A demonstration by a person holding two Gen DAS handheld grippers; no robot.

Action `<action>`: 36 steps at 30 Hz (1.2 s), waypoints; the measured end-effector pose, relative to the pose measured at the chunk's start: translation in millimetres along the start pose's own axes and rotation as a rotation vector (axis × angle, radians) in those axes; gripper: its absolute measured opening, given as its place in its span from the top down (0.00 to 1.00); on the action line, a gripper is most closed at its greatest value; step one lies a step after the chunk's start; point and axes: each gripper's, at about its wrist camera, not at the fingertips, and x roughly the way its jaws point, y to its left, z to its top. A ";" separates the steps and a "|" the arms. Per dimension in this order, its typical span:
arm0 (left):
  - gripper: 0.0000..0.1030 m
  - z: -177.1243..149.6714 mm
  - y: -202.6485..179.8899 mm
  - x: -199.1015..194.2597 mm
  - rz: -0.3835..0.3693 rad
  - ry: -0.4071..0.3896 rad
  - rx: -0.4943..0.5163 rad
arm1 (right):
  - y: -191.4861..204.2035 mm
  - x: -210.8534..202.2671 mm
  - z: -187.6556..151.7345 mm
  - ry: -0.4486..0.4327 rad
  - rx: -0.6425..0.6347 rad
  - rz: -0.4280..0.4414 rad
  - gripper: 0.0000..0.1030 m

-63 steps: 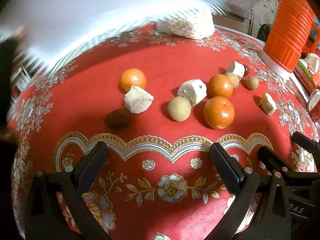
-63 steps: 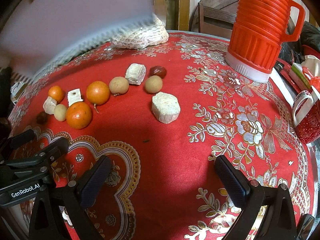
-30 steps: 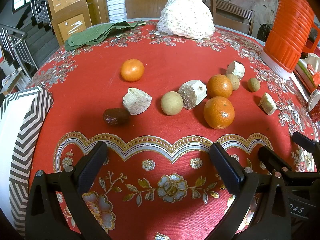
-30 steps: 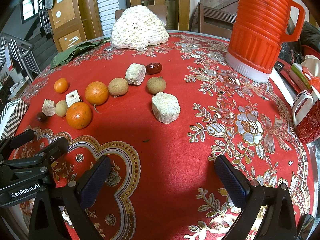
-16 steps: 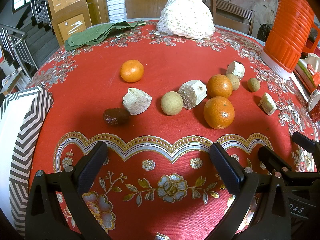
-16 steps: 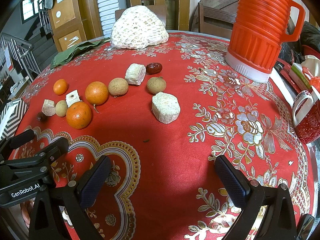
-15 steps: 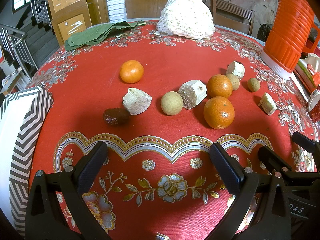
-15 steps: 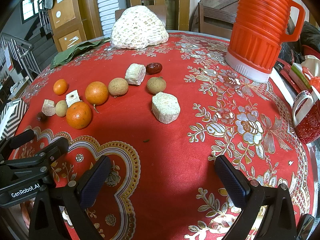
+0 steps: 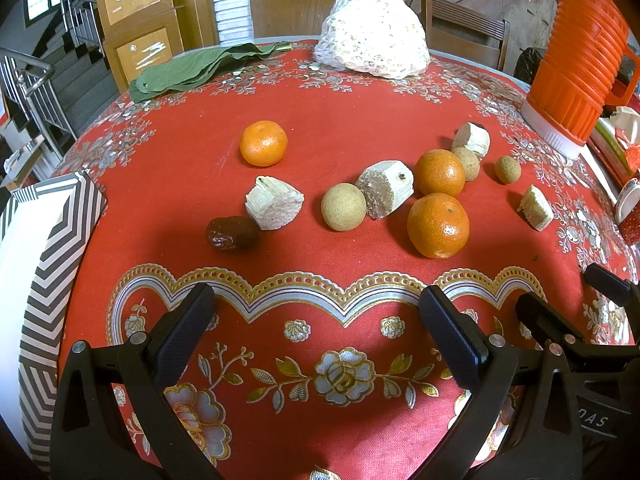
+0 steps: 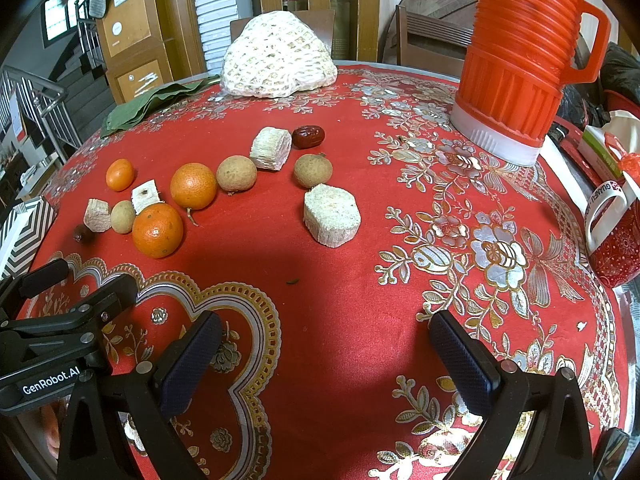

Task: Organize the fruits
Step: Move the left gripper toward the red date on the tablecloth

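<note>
Holding both sets of black fingers [image 9: 316,316] [image 10: 324,340] spread wide and empty above the red floral-clothed counter [image 9: 352,120], I face the scattered round orange tangerines [image 9: 438,225], undecided which to grab first.

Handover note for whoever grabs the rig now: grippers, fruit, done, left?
Left gripper: open, empty, above the near cloth.
Right gripper: open, empty.
Fruit is loose on the red tablecloth: three oranges, e.g.; round brown fruits, e.g.; pale cut chunks, e.g.; two dark dates.
Done: nothing sorted.
Left: all grouping; the striped box at the left edge may be the target.
</note>
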 end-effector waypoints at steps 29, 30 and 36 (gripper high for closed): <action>0.01 -0.6 20.3 -41.6 -0.047 -0.079 -0.003 | 6.6 -43.7 8.3 -0.131 -0.002 0.060 0.00; 0.01 -0.1 21.4 -44.8 -0.052 -0.083 -0.002 | 7.7 -48.4 7.5 -0.143 -0.004 0.064 0.00; 0.01 1.4 31.6 -59.4 -0.114 -0.091 0.013 | 9.9 -65.1 6.6 -0.184 -0.016 0.087 0.00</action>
